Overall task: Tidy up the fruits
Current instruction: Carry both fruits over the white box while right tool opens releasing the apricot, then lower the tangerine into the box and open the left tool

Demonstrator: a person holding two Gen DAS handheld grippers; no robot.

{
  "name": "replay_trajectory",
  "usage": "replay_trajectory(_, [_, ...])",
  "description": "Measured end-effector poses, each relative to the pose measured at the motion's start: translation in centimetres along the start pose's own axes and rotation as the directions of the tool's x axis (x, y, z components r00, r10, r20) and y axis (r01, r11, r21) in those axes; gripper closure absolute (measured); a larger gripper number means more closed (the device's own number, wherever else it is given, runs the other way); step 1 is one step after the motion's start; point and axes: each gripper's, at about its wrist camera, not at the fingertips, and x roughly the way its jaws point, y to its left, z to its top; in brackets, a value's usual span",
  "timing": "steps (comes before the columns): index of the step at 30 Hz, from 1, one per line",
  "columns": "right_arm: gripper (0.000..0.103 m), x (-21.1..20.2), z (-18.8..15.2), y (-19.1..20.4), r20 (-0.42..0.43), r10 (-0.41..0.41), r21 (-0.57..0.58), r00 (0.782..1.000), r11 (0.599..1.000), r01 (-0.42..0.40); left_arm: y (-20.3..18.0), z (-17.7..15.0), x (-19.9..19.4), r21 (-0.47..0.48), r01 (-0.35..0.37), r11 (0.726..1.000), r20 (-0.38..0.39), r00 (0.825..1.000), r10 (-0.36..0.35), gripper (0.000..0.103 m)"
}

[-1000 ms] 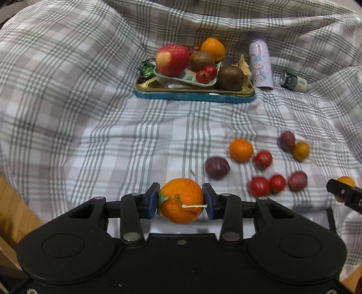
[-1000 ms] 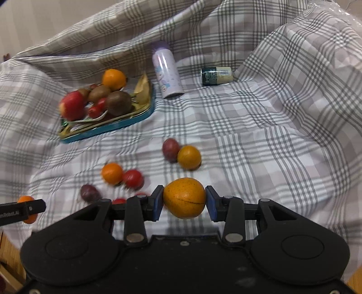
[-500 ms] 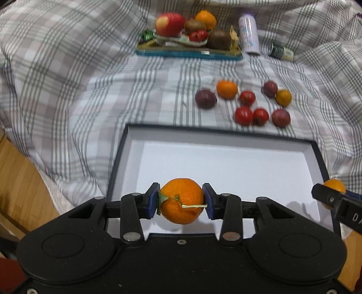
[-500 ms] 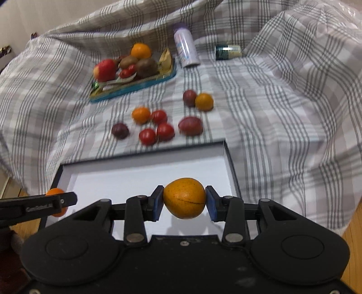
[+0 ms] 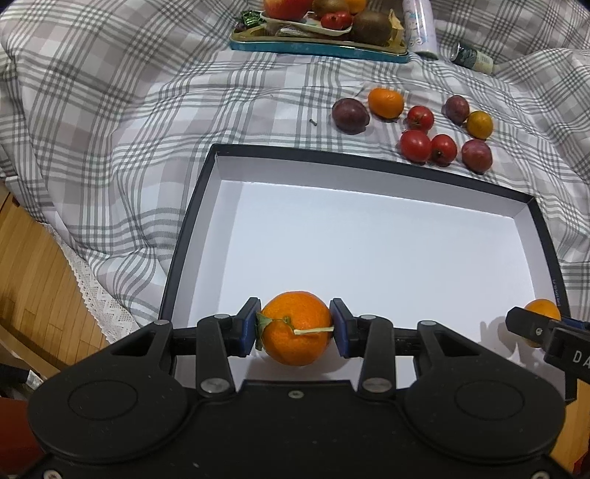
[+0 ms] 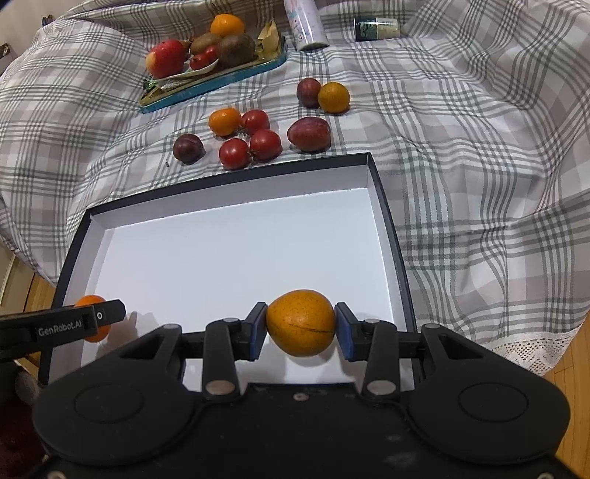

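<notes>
My left gripper (image 5: pixel 295 329) is shut on an orange tangerine (image 5: pixel 297 333) with a leaf and stem, over the near left of a black box with a white inside (image 5: pixel 368 235). My right gripper (image 6: pixel 300 326) is shut on a yellow-orange speckled fruit (image 6: pixel 301 322), over the near right of the same box (image 6: pixel 228 243). The box holds no fruit. Beyond it on the plaid cloth lie loose tomatoes (image 5: pixel 416 145), plums (image 5: pixel 350 115) and small oranges (image 5: pixel 385 102). The left gripper also shows in the right wrist view (image 6: pixel 92 320), the right gripper in the left wrist view (image 5: pixel 534 326).
A teal tray (image 5: pixel 317 48) with an apple, kiwis, tomatoes and an orange stands at the back. A spray can (image 6: pixel 305 24) and a small dark jar (image 6: pixel 376 27) lie behind it. The cloth's lace edge (image 5: pixel 92 287) drops to a wooden floor on the left.
Both grippers have pulled back toward me with their fruit still held and come lower over the box. The box has come into view and now fills the near ground.
</notes>
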Motion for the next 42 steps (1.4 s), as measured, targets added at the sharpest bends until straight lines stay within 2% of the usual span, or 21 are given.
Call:
replay_trajectory(10, [0.062,0.6,0.8,0.4,0.043,-0.009,-0.018,0.999,1.000,0.009,-0.7,0.2,-0.2,0.049,-0.040,0.998,0.059,0.998,0.037,0.055])
replay_trajectory(19, [0.061,0.6,0.7,0.7,0.044,0.001,-0.030,0.999,1.000,0.001,-0.6,0.3,-0.3,0.048,-0.027,0.998,0.048,0.999,0.024,0.055])
replay_trajectory(33, [0.061,-1.7,1.1,0.5,0.129,0.002,-0.006,0.992,1.000,-0.001,-0.5,0.2,-1.6,0.040,-0.032,0.999,0.054,0.998,0.030,0.054])
replay_trajectory(42, [0.061,-2.1,1.2,0.2,0.136,-0.001,0.008,0.991,1.000,0.000,-0.6,0.5,-2.3,0.039,-0.027,0.999,0.061,0.998,0.025,0.054])
